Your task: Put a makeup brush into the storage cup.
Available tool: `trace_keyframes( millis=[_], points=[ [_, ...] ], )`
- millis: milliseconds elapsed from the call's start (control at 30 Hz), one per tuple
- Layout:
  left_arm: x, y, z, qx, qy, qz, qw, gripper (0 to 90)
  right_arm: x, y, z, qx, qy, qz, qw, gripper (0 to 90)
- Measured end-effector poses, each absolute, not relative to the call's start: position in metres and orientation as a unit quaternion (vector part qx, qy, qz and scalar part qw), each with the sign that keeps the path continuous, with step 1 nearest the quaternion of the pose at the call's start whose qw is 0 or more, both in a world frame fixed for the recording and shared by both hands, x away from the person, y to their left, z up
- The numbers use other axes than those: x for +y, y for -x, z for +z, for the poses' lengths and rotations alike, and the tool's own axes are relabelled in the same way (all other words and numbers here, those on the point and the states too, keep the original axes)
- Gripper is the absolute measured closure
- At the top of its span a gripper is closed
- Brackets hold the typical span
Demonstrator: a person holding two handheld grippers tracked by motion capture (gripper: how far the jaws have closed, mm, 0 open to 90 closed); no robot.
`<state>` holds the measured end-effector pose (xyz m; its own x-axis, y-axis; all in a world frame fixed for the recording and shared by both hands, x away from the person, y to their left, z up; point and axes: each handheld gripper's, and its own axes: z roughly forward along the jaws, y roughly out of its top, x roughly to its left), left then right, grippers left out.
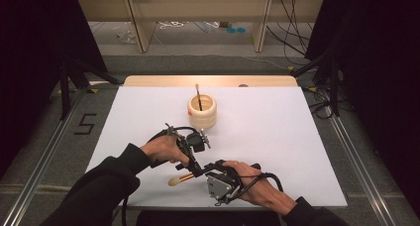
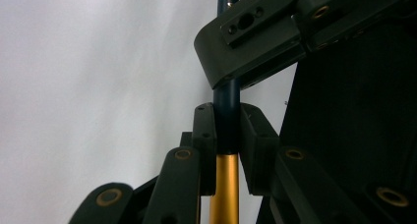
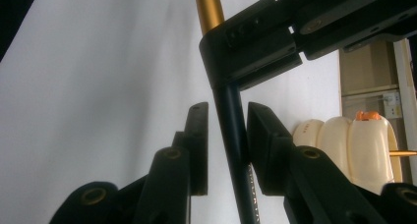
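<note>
Right gripper narrowly open, straddling dark handle of makeup brush held low over table's near edge by left gripper clamped beside gold ferrule; likely light, stiff, slick, best pinched mid-handle.

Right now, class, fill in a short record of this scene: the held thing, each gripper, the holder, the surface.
held thing: brush, dark handle, gold ferrule, pale bristles
left gripper: shut on the brush where dark handle meets gold
right gripper: jaws either side of the dark handle, small gap at one pad
holder: cream, ribbed, one brush inside
surface: white board
</note>
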<state>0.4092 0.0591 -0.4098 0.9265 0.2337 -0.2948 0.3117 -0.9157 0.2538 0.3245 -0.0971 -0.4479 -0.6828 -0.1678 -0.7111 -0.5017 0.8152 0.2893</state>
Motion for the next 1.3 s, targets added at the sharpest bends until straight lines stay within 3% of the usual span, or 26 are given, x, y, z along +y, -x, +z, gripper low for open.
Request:
trace_keyframes(
  millis=[567,1300],
  points=[
    [0.053,-0.409,-0.412,0.133,-0.974,-0.131,0.132,78.2,-0.096,-0.323,-0.450,0.890,0.201,0.221,0.345,78.5],
    [0.049,-0.409,-0.411,0.138,-0.973,-0.131,0.131,77.9,-0.096,-0.325,-0.450,0.888,0.211,0.220,0.345,79.2]
  ],
)
